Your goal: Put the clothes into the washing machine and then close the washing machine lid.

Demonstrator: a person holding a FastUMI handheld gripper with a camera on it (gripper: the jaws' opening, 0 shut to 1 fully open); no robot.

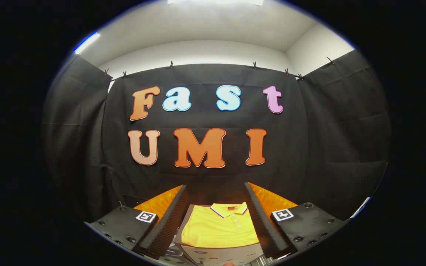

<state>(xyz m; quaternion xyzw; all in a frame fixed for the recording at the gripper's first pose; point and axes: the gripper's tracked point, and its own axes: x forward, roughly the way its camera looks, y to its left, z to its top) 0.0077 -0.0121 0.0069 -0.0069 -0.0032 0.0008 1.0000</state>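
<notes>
Currently the gripper [216, 201] is hanging level, facing the booth's black cloth wall [205, 177], and its two fingers are standing wide apart with nothing pressed between them. Each ridged pad [168, 221] is showing its full inner face, and neither one is touching fabric.

A yellow polo shirt [218, 231] is lying folded flat, seen in the gap between the fingers and lower than them. Its collar [229, 208], trimmed with a pale and dark edge, is pointing toward the cloth wall; a short placket with small buttons is running from the collar back toward the gripper. Relative to the shirt, the left finger is standing just beside its left edge and the right finger just beside its right edge, both apart from it as far as can be judged.

The shirt is resting on a pale grey surface [220, 255] whose near edge is showing just on the gripper's side of the shirt hem; what that surface belongs to cannot be told. Some dark printed marks are sitting on it, too small to make out. Behind the shirt, the cloth wall is hanging down, clipped along its top edge beneath a white ceiling [198, 26].
</notes>
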